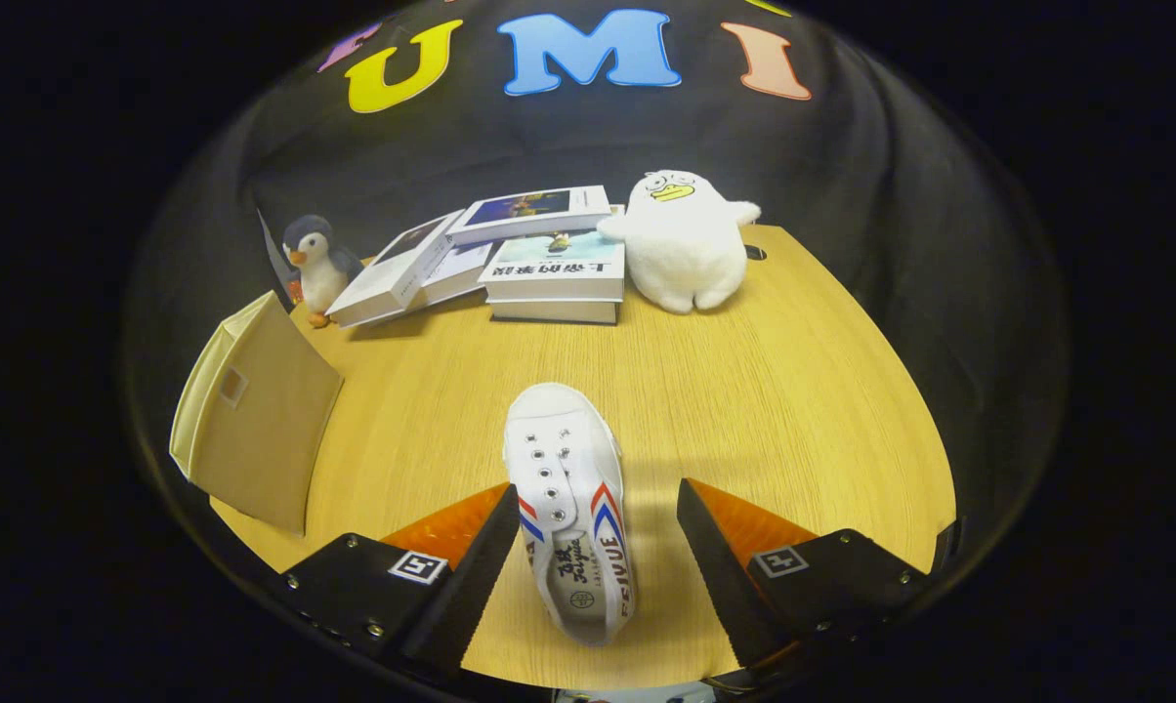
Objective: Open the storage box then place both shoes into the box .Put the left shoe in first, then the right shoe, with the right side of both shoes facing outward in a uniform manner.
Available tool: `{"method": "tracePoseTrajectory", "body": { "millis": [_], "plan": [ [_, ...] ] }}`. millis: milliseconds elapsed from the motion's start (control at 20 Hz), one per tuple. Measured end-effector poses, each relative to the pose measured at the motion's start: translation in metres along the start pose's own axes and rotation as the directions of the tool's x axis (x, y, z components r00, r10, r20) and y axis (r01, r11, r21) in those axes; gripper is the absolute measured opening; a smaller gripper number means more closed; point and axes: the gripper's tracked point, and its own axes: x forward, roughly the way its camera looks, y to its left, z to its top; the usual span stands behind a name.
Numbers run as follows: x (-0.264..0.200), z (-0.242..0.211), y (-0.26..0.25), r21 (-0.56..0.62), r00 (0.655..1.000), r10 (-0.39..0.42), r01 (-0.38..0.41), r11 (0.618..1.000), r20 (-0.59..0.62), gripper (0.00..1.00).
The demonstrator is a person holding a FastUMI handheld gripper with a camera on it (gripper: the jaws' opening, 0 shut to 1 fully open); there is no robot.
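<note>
Far to the left of the hand-held gripper (593, 532), a beige fabric storage box (256, 425) stands at the edge of the wooden surface (783, 391), with a small pocket on its face. Beyond it sits a penguin plush (316, 264), then a loose stack of books (510, 259). Between the spread fingers, touching neither, lies a white canvas shoe (568, 508) with red and blue side stripes, no laces in its eyelets, toe pointing away. Beyond and slightly right sits a white duck plush (684, 239).
</note>
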Motion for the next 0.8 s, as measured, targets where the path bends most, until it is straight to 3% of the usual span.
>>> {"method": "tracePoseTrajectory", "body": {
  "millis": [650, 700, 750, 800],
  "plan": [
    [0.044, -0.038, -0.018, -0.045, 0.986, -0.049, 0.042, 0.998, -0.157, 0.94],
    [0.045, -0.039, -0.009, -0.016, 0.986, -0.001, -0.002, 1.000, -0.167, 0.93],
    [0.047, -0.039, -0.004, 0.010, 0.987, 0.014, -0.012, 1.000, -0.163, 0.84],
    [0.048, -0.039, -0.002, 0.017, 0.986, 0.020, -0.017, 1.000, -0.166, 0.64]
  ]
}}
